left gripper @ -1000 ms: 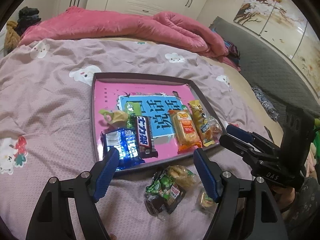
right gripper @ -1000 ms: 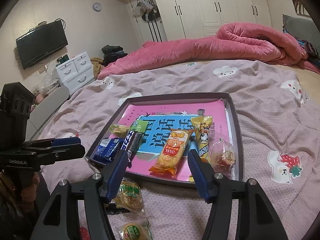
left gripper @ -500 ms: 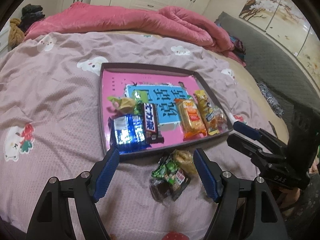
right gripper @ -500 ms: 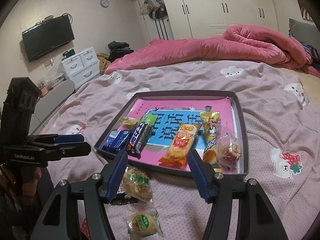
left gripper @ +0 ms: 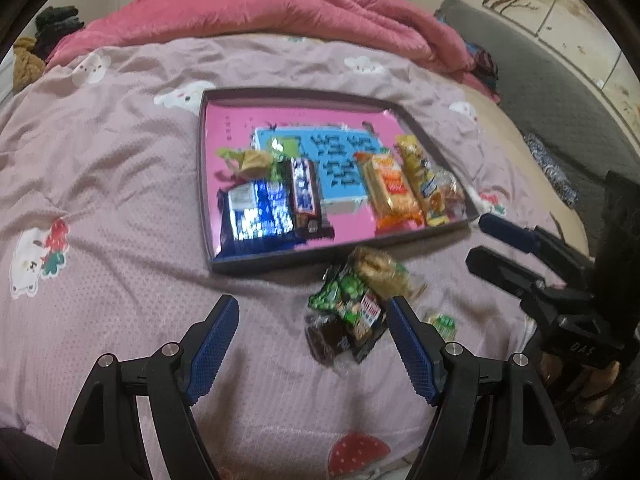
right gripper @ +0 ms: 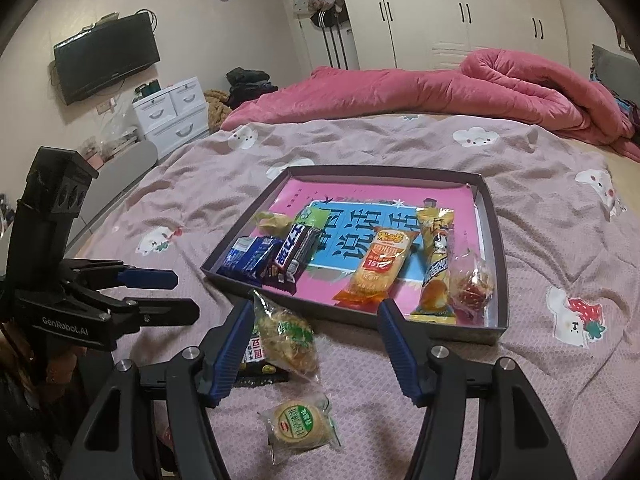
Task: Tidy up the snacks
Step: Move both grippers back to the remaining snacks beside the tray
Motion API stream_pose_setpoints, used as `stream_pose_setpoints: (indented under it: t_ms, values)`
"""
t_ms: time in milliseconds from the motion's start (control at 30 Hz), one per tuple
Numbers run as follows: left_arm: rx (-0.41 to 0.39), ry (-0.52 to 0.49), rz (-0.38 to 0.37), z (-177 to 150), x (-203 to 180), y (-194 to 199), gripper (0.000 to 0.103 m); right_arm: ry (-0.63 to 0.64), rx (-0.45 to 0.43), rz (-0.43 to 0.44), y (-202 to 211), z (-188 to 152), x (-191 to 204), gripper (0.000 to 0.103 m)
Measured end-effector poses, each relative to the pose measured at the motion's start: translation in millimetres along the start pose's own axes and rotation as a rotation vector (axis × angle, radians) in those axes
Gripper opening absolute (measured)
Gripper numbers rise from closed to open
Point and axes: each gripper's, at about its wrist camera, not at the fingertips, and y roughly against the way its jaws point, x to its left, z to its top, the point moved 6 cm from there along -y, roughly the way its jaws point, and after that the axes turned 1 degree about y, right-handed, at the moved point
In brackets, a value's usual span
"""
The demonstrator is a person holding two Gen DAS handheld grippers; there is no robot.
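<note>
On the bed (right gripper: pixel 400 148), the tray (right gripper: pixel 496 240) holds lined-up snacks; three loose packets lie just near it. The round green-label cake packet (right gripper: pixel 298 424) looks light, crinkly and crushable: pinch across its sides. Left gripper (left gripper: pixel 310 344) and right gripper (right gripper: pixel 316 350) both gape wide, empty.

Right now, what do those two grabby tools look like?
Both are black with two long fingers and silver bolts. The left tool has ridged blue pads inside its fingers, and so does the right tool. White letters are printed on each black body. No cables or sleeves show.
</note>
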Motion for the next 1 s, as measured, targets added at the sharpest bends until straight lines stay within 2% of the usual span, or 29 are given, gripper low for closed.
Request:
stream_pose_setpoints:
  t_ms: [267,567,1000]
  values:
    - [0.076,-0.022,0.025,-14,1,-11,0.078,0.020,0.024,0.005,-2,-6,6,0.064]
    - [0.107,-0.047,0.054,-21,-1,-22,0.077,0.059,0.084,0.005,-15,-17,15,0.064]
    - [0.157,-0.032,0.103,-28,6,-43,0.078,0.075,0.139,0.008,-31,-25,18,0.064]
